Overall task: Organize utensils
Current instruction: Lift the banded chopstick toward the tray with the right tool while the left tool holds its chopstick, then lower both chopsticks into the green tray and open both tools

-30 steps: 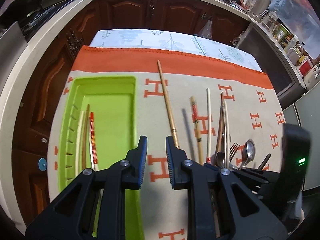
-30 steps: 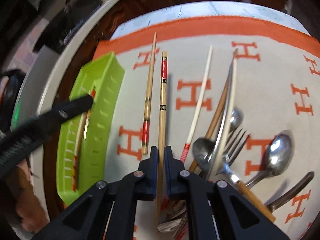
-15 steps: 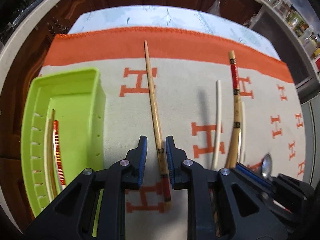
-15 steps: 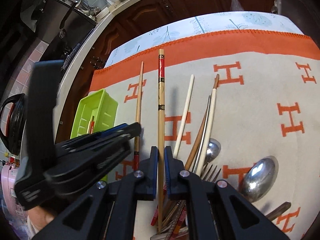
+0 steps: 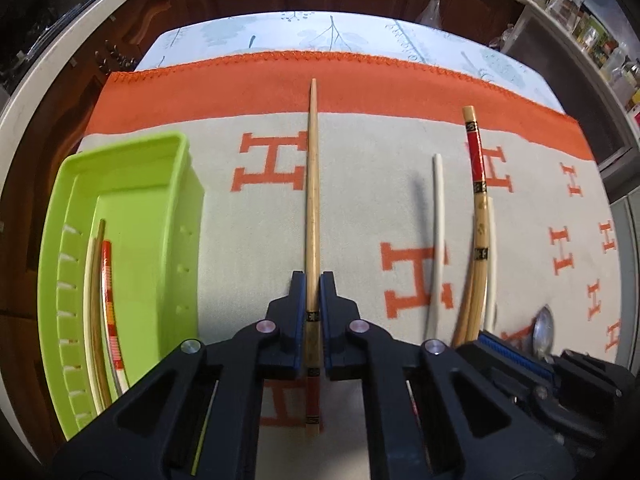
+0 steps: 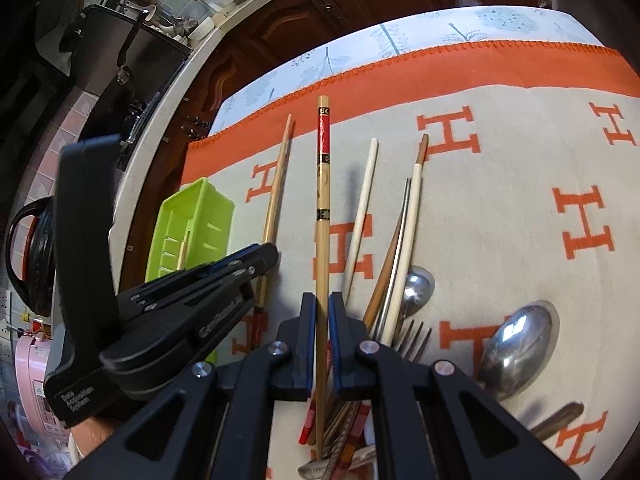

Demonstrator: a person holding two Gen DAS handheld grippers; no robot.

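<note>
- The left gripper has its jaws pressed onto a plain wooden chopstick, whose long axis runs straight ahead from the jaws.
- The right gripper is likewise clamped on a red-banded chopstick, also pointing straight ahead.
- The green tray lies left of both; the left gripper is nearer.
- Count, by my reading: two held, about three chopsticks in the tray, three loose by the spoons and fork.

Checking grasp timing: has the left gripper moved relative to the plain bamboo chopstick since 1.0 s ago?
Yes. The left gripper went forward and left toward the green tray; its jaws now close on the plain bamboo chopstick, formerly just right of them.
</note>
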